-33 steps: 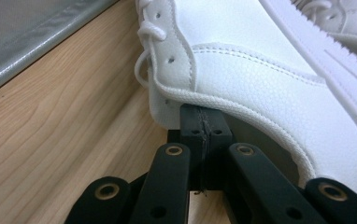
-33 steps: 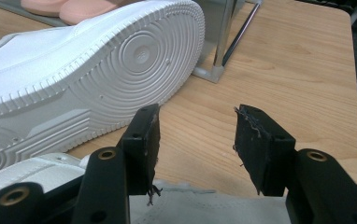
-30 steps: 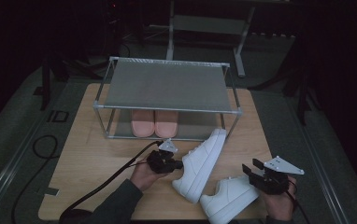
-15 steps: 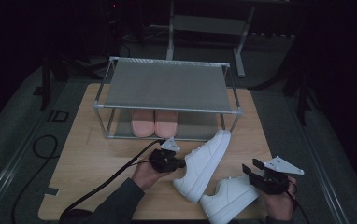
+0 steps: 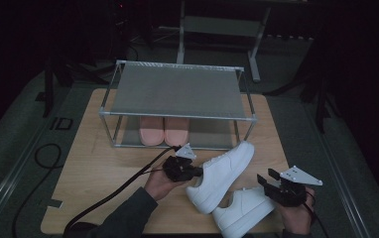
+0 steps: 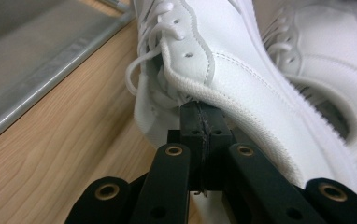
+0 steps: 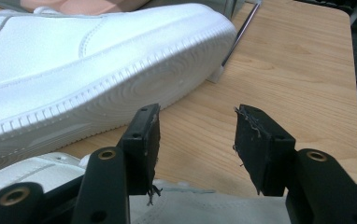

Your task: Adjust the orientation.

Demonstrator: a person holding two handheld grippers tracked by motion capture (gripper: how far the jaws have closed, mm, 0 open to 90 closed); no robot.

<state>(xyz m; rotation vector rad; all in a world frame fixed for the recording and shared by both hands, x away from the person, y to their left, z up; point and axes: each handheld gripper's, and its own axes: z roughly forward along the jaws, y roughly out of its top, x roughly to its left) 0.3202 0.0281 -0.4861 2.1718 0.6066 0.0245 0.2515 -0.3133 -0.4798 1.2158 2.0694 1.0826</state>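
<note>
My left gripper [image 5: 196, 171] is shut on the collar of a white sneaker [image 5: 223, 173], which lies at a slant on the wooden table [image 5: 103, 168] with its toe near the rack. In the left gripper view the jaws [image 6: 200, 119] are pressed together at the sneaker's [image 6: 242, 70] padded rim. A second white sneaker [image 5: 242, 210] lies at the front edge. My right gripper [image 5: 266, 182] stands open by that sneaker's heel. In the right gripper view its open jaws [image 7: 196, 135] hang over the second sneaker [image 7: 204, 207], with the held sneaker's sole [image 7: 97, 79] beyond.
A metal shoe rack [image 5: 177, 91] with a mesh top stands at the table's middle back. A pair of pink slippers [image 5: 162, 130] sits on its lower level. The rack's front right leg [image 7: 237, 37] is close to the held sneaker's toe. A black cable [image 5: 113, 193] trails left.
The held sneaker's toe has swung a little right, toward the rack's front right leg, and the left gripper has shifted slightly with it. The right gripper has stayed put.
</note>
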